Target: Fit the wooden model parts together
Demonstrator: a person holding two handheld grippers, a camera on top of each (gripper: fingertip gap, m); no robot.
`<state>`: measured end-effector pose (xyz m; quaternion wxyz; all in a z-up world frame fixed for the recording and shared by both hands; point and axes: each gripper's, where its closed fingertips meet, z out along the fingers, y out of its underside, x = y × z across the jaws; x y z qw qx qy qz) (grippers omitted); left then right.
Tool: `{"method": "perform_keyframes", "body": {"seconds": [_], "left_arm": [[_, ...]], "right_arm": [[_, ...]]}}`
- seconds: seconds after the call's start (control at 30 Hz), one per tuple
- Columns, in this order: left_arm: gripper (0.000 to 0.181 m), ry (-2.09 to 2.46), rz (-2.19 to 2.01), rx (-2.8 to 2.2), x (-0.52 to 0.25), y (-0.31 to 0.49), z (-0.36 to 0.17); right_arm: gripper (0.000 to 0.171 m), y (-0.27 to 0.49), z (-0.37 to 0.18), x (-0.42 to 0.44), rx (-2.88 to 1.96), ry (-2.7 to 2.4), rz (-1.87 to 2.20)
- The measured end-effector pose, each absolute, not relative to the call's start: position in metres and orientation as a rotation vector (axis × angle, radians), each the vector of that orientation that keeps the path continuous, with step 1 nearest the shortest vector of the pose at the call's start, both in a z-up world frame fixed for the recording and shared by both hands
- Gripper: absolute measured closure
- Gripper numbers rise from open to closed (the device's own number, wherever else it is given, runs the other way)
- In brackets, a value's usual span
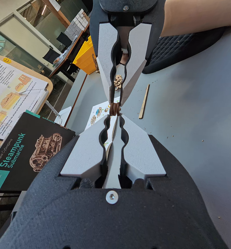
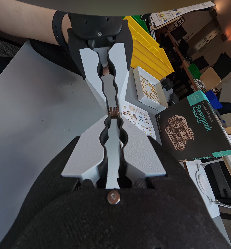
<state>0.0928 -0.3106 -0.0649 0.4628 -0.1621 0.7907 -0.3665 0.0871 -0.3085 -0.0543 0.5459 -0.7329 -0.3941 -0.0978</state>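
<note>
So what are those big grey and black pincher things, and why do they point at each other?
They are two grabbing tools, and a person holds one in each hand. Each tool carries a small camera that looks along its two grey fingers, so there are two pictures, one from each side.

In the left camera's picture the left tool is at the bottom and the right tool reaches in from the top. The right camera's picture shows them swapped.

Both are pinched on a little stack of wooden discs, a piece of a wooden model, held above the grey table.

On the table lie a wooden gear piece, a thin wooden stick, an open instruction booklet, the dark model box and a white tray of wooden rings.
</note>
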Motion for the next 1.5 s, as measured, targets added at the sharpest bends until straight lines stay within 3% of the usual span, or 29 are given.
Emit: {"method": "perform_keyframes", "body": {"seconds": [0.13, 0.37, 0.73, 1.5], "left_arm": [[0.17, 1.985, -0.89, -0.428, 0.093, -0.308, -0.072], [0.154, 2.163, -0.928, -0.585, 0.092, -0.312, -0.101], [0.165, 2.257, -0.837, -0.607, 0.093, -0.315, -0.121], [0.166, 2.319, -0.78, -0.626, 0.093, -0.311, -0.131]], "right_arm": [[0.162, -0.308, -0.054, 0.087, -1.743, -0.937, -0.247], [0.163, -0.301, -0.041, 0.058, -1.712, -0.853, -0.065], [0.163, -0.286, -0.064, 0.041, -1.829, -0.854, -0.005], [0.163, -0.285, -0.066, 0.041, -1.841, -0.881, -0.041]]}}
